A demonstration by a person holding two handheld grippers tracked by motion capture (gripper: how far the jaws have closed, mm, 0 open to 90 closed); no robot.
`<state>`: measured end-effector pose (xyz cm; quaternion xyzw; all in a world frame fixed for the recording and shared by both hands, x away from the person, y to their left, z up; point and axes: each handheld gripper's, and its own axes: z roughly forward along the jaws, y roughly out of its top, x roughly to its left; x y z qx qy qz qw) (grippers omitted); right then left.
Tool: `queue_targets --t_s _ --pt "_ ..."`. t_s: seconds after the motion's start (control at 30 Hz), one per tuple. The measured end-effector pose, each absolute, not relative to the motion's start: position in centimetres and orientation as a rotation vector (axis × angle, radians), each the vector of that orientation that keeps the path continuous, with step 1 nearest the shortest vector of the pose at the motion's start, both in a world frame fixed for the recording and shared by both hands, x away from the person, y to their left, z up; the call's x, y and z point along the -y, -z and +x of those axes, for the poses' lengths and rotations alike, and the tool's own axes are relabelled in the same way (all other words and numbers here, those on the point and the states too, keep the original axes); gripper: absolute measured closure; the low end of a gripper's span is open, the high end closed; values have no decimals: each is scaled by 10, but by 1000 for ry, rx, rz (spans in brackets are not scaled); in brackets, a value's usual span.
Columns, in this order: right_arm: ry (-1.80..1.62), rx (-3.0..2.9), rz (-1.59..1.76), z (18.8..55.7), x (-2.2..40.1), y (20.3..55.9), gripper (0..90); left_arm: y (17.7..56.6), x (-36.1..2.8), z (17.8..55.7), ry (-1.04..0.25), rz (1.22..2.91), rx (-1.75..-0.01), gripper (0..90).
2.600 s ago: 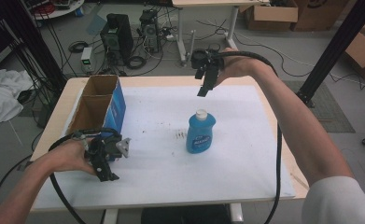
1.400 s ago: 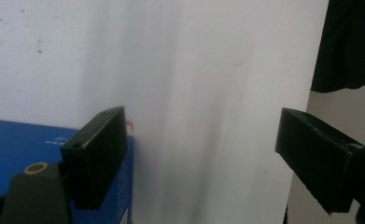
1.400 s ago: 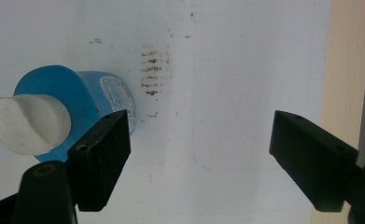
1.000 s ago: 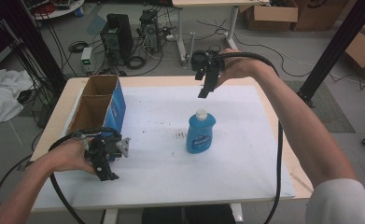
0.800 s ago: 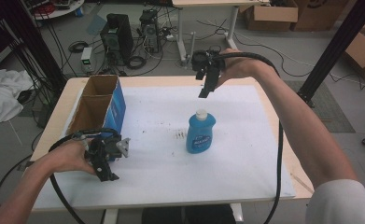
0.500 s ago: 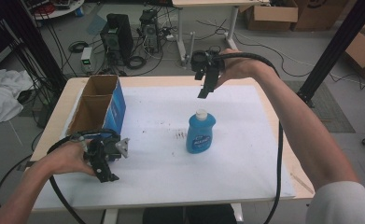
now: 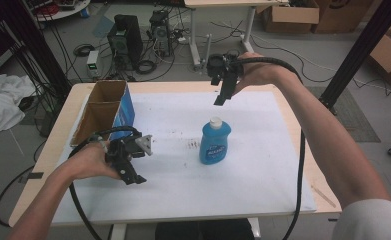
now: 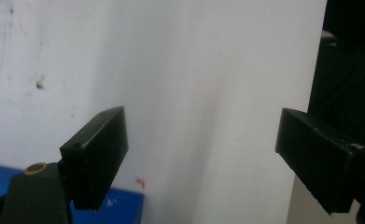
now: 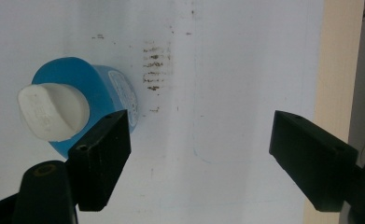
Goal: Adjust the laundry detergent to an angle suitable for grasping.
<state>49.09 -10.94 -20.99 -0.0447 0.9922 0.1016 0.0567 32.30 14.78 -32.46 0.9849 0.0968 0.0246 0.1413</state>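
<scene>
1. White sheeting covers a pale wooden table [image 7: 48, 165] in a workshop, with computer towers [image 7: 125, 37] and loose cables on the grey floor beyond the far edge.

2. At far left, an open cardboard box [image 7: 105, 112] with a blue side panel stands on the table, beyond and to the left of the left gripper's jaws as the high view shows them.

3. Held low over the sheet by the person's left hand [image 7: 85, 162], the left gripper [image 7: 133, 177] has its jaws spread wide with nothing between them. The left gripper view looks past them [image 8: 201, 158] at bare white sheet, with a strip of blue at the lower left corner beside the left jaw.

4. Centre frame, a blue bottle [image 7: 215, 142] with a white cap stands upright on the sheet, well apart from the left gripper and below and in front of the right one. Faint brown smudges [image 7: 192, 145] mark the sheet just left of it.

5. Raised above the table's far side, the right gripper [image 7: 222, 95] points down at a slant, its jaws gaping and gripping nothing. In the right gripper view [image 9: 199, 154], the bottle [image 9: 103, 88] lies outside the gap, partly behind the left jaw, its cap [image 9: 52, 111] facing the camera; the smudges [image 9: 154, 70] sit above the open gap, and the wooden table edge [image 9: 334, 70] runs above the right jaw.
</scene>
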Motion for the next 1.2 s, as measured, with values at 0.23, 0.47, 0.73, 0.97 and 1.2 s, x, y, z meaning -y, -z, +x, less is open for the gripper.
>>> queue_targets --t_s 0.23,0.47,0.73,0.97,1.2 --pt "-301 -3006 -109 492 113 212 205 323 -130 329 -72 2814 -293 176" --pt "-288 -3005 -115 492 111 213 209 323 -120 334 -90 2795 -349 177" --pt "-290 -3005 -113 492 107 213 204 316 -106 340 -139 2704 -413 178" --pt "-286 -3003 -113 491 105 213 205 321 -86 350 -139 2636 -454 177" --pt "-281 -2999 -110 491 106 214 204 325 -70 357 -173 2588 -492 174"
